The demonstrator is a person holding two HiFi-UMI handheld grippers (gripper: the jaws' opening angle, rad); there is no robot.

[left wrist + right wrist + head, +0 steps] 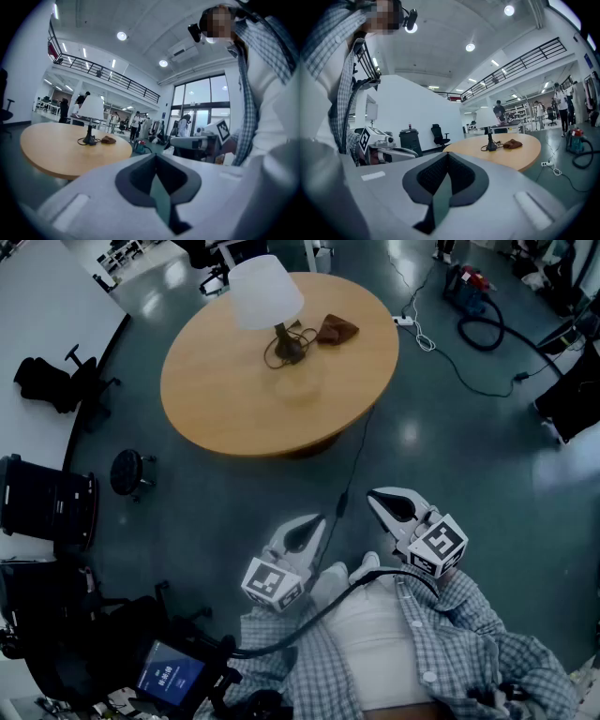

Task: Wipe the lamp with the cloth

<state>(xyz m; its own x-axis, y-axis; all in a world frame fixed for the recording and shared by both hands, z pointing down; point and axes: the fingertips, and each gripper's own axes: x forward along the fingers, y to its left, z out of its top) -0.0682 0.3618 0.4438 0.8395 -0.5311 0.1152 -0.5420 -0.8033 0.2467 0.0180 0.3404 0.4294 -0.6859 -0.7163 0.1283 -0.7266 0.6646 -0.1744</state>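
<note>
Closest under me sat my left gripper point(311, 527) and right gripper point(384, 502): smooth white shells, dark ribbed pads pressed together, nothing held. The lamp point(267, 294), a white conical shade on a dark stem, stood far ahead. Beside its base lay the crumpled brown cloth point(336, 330), both on the round wooden table point(244, 404).

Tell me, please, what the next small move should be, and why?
Probably step toward the table and open the right gripper: it and the left gripper are shut and empty, well short of the table, where the cloth lies beside the lamp.
</note>
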